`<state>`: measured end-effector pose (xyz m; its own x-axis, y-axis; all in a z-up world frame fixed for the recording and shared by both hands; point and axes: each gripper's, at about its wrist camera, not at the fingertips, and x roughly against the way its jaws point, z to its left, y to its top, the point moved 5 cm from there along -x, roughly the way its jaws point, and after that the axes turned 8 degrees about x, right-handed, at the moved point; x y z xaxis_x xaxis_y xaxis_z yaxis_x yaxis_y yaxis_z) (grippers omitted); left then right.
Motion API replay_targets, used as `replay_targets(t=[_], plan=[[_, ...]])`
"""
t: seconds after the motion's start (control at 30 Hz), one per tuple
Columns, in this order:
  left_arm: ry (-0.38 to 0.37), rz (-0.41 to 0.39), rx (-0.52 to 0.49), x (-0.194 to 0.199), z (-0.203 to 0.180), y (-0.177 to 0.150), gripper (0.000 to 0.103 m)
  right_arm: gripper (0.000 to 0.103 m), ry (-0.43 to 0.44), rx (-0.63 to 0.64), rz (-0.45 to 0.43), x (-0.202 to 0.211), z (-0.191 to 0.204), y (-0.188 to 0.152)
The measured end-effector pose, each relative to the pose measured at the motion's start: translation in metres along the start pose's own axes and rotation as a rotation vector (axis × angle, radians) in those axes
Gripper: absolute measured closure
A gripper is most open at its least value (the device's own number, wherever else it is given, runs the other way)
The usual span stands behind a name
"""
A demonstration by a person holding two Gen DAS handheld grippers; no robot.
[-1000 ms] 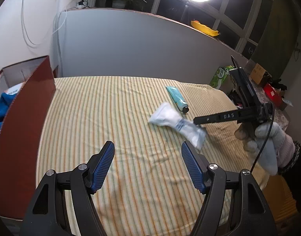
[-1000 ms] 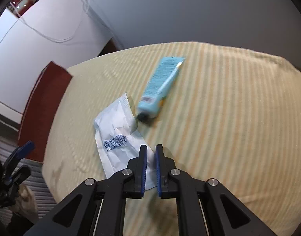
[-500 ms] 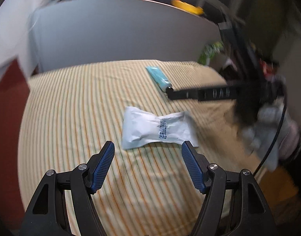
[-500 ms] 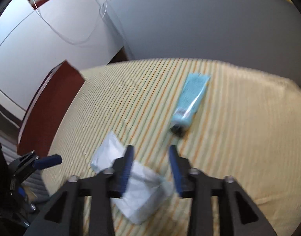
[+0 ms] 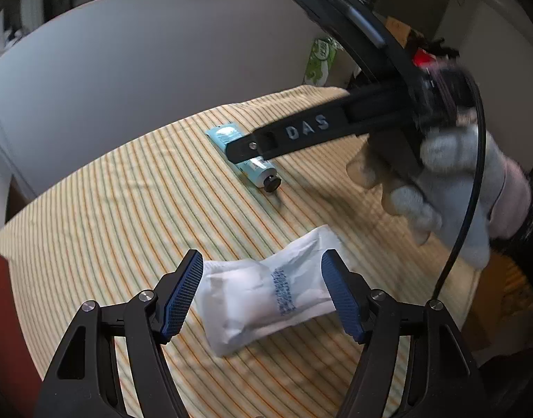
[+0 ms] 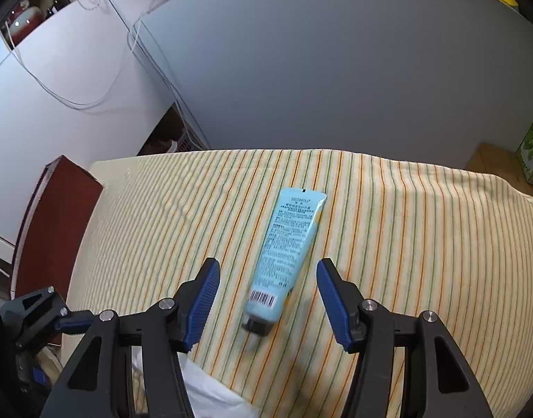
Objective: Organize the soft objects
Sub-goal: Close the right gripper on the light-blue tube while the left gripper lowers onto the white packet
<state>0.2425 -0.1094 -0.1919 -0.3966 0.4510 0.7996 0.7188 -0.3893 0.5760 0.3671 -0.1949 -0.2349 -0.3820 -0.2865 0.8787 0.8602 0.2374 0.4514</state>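
Observation:
A white soft packet with blue print lies on the striped cloth, between the open fingers of my left gripper, which are not touching it that I can see. A light blue tube with a black cap lies further back; it also shows in the left wrist view. My right gripper is open, its fingers either side of the tube's cap end, just above it. A corner of the white packet shows under the right gripper. The right gripper's arm crosses over the tube in the left wrist view.
The yellow striped cloth covers the table. A dark red panel stands at the left edge. A grey partition runs along the back. A green and white box sits at the far right.
The right gripper opened, let go of the white packet and moved over to the blue tube. The left gripper moved forward, so the packet now lies between its fingers.

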Motion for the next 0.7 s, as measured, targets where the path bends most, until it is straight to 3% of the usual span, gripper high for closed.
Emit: replay_targets(t=[0.37,0.53,0.7], plan=[[-0.008,0.082,-0.022,-0.024,0.002,0.006,0.033,0.050,-0.089,0.102,0.093,-0.029,0.016,0.008],[-0.048,0.152,-0.051,-0.038,-0.008,0.001,0.032,0.075,-0.104,0.127,0.126,-0.024,0.013,-0.001],[-0.045,0.178,-0.117,-0.038,-0.024,-0.008,0.030,0.077,-0.078,0.120,0.136,-0.012,-0.003,-0.017]])
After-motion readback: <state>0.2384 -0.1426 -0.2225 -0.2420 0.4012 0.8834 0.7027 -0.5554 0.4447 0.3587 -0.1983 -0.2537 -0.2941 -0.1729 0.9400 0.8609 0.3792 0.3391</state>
